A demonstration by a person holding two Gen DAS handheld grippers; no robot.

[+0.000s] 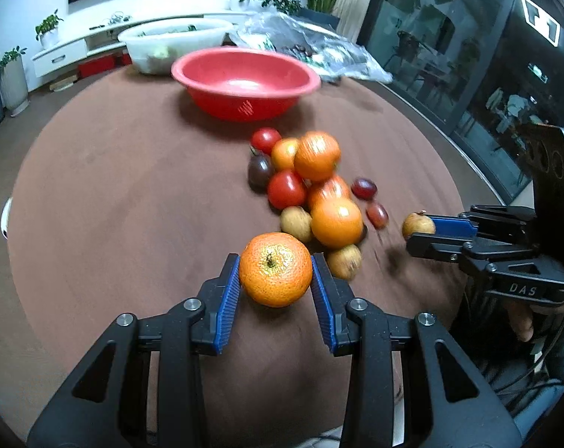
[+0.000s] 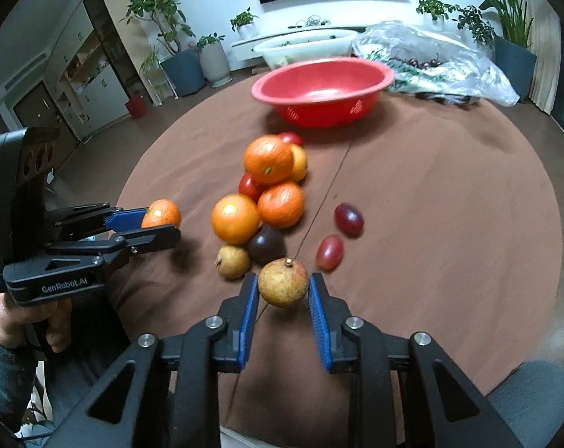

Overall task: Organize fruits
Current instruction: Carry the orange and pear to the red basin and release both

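1. Two fruits are in our grip at once: the left gripper (image 1: 275, 276) has its blue pads pressed on either side of a mandarin (image 1: 275, 268), and the right gripper (image 2: 283, 293) is clamped on a small brown longan-like fruit (image 2: 283, 282).
2. Both held fruits sit on the near side of the fruit pile (image 1: 311, 183), well short of the red bowl (image 1: 244, 78), which stands beyond the pile on the brown tablecloth (image 1: 132, 186) and looks empty.
3. We judge the step in hand to be carrying these two to the bowl. Lift straight up first, so the pads do not nudge the loose brown fruits and grapes (image 2: 348, 217) lying just beside us.
4. Keep the squeeze gentle; mandarin skin gives, and the brown fruit is held only across its widest part, so a tilt could let it roll out.
5. Travel over the pile, not through it, and let go low inside the bowl's rim so nothing bounces.
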